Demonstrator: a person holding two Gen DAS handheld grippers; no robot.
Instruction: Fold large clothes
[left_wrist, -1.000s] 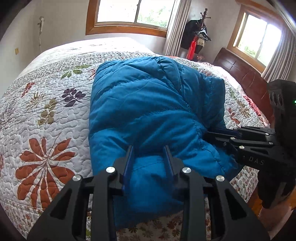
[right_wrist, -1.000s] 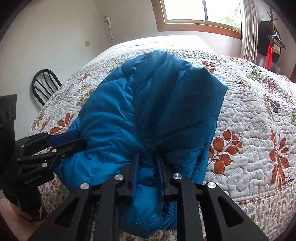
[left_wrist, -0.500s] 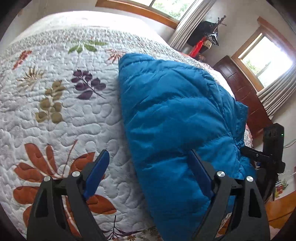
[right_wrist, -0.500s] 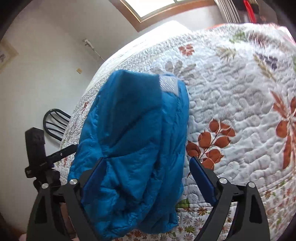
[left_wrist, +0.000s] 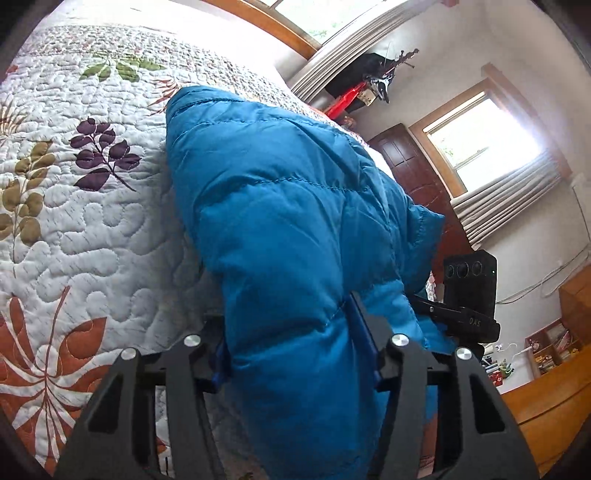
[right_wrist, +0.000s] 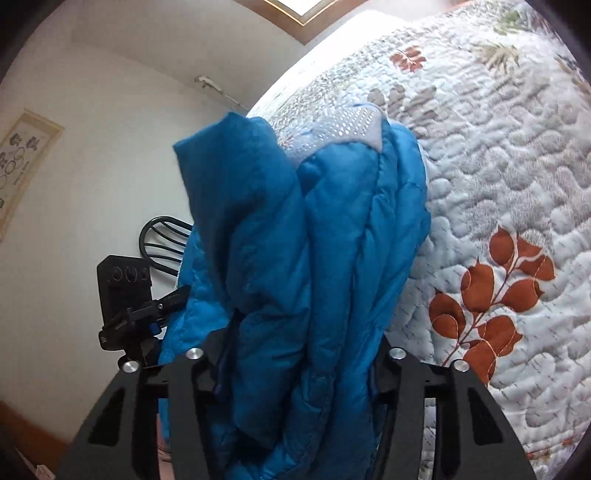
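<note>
A blue puffer jacket (left_wrist: 280, 206) lies folded on the quilted bed (left_wrist: 74, 229), its near end hanging over the bed's edge. My left gripper (left_wrist: 291, 354) is closed around a thick bunch of the jacket's near end. In the right wrist view the jacket (right_wrist: 325, 258) shows a grey dotted lining at its far end. My right gripper (right_wrist: 299, 365) is closed around the bunched fabric at the other near corner. Each gripper shows in the other's view, the right one (left_wrist: 458, 317) and the left one (right_wrist: 147, 314), both against the jacket.
The floral quilt (right_wrist: 498, 184) covers the bed. A black chair (right_wrist: 162, 240) stands by the wall on the left. A dark wooden headboard (left_wrist: 413, 173), a coat rack (left_wrist: 373, 81) and a wooden shelf (left_wrist: 554, 343) stand to the right.
One second ago both grippers pinched the jacket's near hem; half a second ago both were wide open. Now both have closed on thicker bunches of the jacket, and it is bunched narrower.
</note>
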